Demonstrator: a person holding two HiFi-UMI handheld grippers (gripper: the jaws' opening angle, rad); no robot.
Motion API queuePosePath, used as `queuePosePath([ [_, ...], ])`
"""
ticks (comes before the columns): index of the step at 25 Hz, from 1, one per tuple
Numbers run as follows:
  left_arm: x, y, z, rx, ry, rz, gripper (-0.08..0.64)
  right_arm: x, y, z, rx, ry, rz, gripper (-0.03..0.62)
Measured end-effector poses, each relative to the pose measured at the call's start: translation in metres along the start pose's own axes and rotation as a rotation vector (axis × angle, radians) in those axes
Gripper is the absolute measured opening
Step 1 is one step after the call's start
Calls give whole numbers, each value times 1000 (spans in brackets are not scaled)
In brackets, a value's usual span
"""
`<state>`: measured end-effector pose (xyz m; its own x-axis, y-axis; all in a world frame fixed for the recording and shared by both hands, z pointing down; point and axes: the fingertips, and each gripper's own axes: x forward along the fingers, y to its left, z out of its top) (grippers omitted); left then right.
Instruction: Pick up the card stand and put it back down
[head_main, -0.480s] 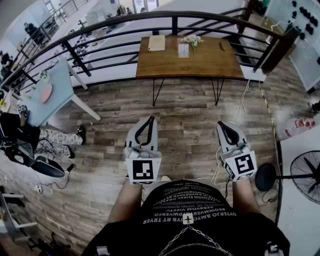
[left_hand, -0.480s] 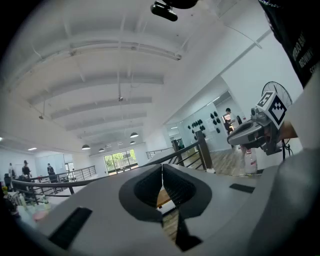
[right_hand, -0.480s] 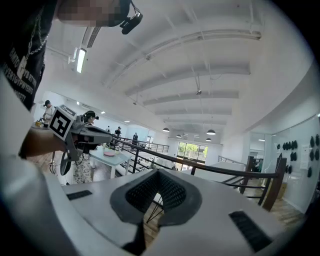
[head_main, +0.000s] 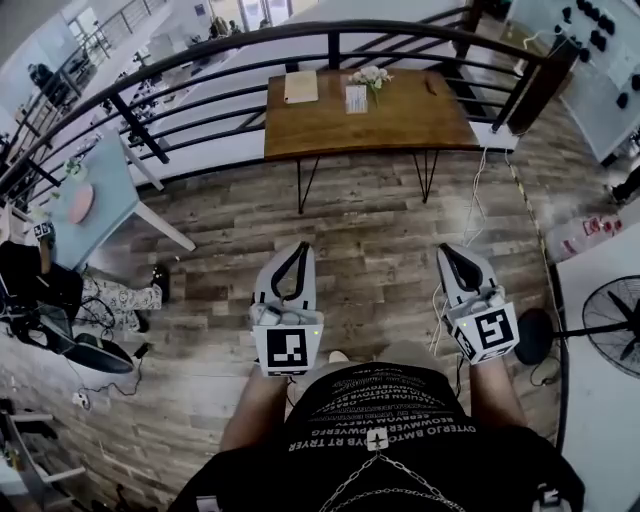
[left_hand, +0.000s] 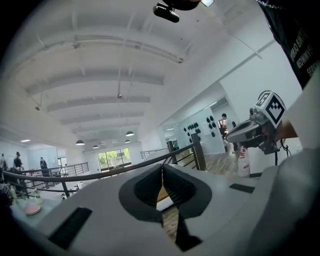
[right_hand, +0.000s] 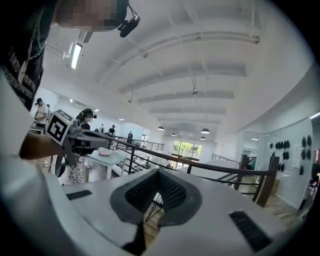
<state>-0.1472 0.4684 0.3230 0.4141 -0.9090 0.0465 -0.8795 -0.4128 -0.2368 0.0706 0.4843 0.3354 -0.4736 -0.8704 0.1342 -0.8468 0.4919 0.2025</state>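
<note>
Far ahead stands a wooden table (head_main: 400, 125). On it the card stand (head_main: 356, 98) shows as a small white upright card next to a bunch of flowers (head_main: 371, 76). Both grippers hang close to my body over the plank floor, well short of the table. My left gripper (head_main: 302, 247) is shut with nothing in it, and in the left gripper view its jaws (left_hand: 161, 169) meet. My right gripper (head_main: 446, 251) is shut and empty too, its jaws (right_hand: 157, 173) touching in the right gripper view.
A black railing (head_main: 200, 55) curves behind the table. A notebook (head_main: 300, 87) lies at the table's left end. A pale blue table (head_main: 95, 190) with a pink plate stands at left. A floor fan (head_main: 610, 335), a cable and a white surface edge are at right.
The head view has shifted slightly, so the wooden table sits a little further left and higher in the picture. Both grippers stay shut and in nearly the same place.
</note>
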Motion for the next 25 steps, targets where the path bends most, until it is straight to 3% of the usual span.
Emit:
queuePosePath([
  [8,2,6,-26,-41,57,-29,29,5,4,-18,27,66,8,6],
  [12,6,15,-40,-76,85,-17,31,12,2,-30,44,89,19,72],
  [13,8,16,-44,-76,96,-14,39,14,0,-32,46,90,20,80],
  [15,14,16,-51,-81,117,-17,136,20,-6,-37,53,93,28,110],
  [16,17,16,-54,-86,126,-18,150,24,-9,-40,56,96,33,116],
  [21,38,19,-70,-133,172,-17,150,47,-28,-54,85,98,45,131],
  [25,65,20,-75,-123,193,-11,150,70,-48,-65,104,110,62,133],
])
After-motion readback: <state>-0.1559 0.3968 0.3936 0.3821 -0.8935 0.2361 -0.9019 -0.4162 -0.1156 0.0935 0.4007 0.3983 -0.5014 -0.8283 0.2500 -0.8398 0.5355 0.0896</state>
